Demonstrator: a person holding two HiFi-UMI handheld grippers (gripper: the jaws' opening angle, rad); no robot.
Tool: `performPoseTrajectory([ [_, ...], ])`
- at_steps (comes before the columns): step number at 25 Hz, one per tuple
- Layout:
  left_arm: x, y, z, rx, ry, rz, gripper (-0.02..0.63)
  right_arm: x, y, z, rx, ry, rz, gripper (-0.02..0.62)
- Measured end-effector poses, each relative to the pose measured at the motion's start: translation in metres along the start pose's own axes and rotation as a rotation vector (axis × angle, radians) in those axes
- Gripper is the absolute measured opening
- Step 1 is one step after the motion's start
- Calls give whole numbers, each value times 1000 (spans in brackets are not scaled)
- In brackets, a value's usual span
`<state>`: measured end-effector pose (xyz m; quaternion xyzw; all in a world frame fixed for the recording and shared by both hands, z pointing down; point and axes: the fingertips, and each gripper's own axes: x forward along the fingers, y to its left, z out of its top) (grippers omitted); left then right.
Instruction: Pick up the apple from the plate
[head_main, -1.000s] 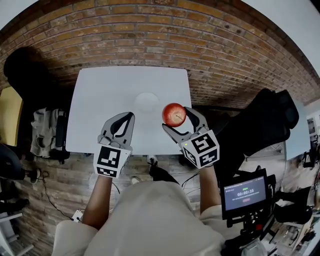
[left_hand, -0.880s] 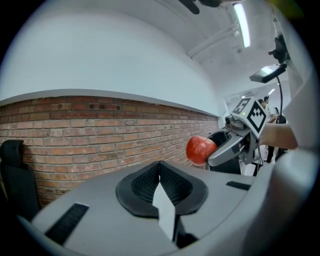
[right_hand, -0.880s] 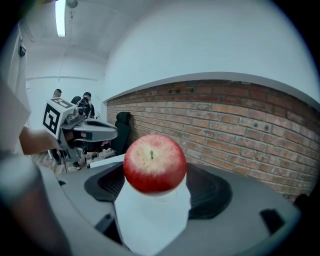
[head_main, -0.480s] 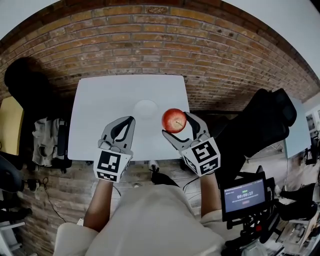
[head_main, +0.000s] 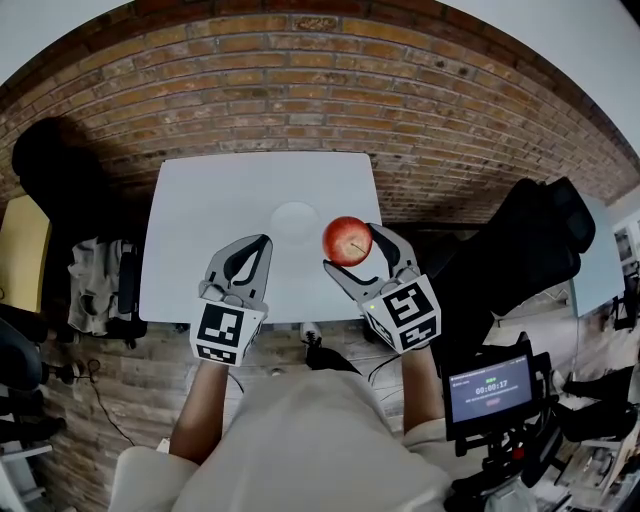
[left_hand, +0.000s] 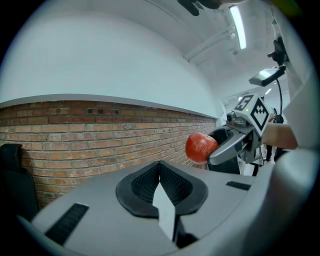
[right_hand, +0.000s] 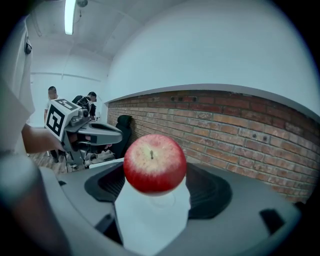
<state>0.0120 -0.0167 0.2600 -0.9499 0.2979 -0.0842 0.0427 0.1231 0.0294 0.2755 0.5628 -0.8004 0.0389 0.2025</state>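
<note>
A red apple (head_main: 348, 240) hangs in the air with my right gripper (head_main: 352, 246) shut on it, above the near right part of the white table (head_main: 220, 190). The white plate (head_main: 295, 218) lies bare on the table, just left of the apple and a little beyond it. In the right gripper view the apple (right_hand: 155, 162) sits between the jaws, stem up, with the table's white top (right_hand: 150, 220) below. My left gripper (head_main: 262, 241) hovers over the table's near edge, shut and holding nothing. In the left gripper view its fingertips (left_hand: 160, 165) meet, and the apple (left_hand: 201, 148) shows to the right.
The floor is brick. A black chair (head_main: 50, 165) and a pile of cloth (head_main: 95, 285) lie left of the table. A black bag (head_main: 520, 250) sits right of it, with a timer screen (head_main: 490, 385) nearer me. Two people (right_hand: 52, 92) stand far off.
The picture has slid slightly downward. The apple stays in the right gripper at about the same spot beside the plate, and the left gripper holds its place.
</note>
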Motion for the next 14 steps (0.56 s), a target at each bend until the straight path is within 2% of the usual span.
performPoseTrajectory([
  [14,-5,5,-4,-3,7,7,6,4,4,3,-5,0,8,377],
])
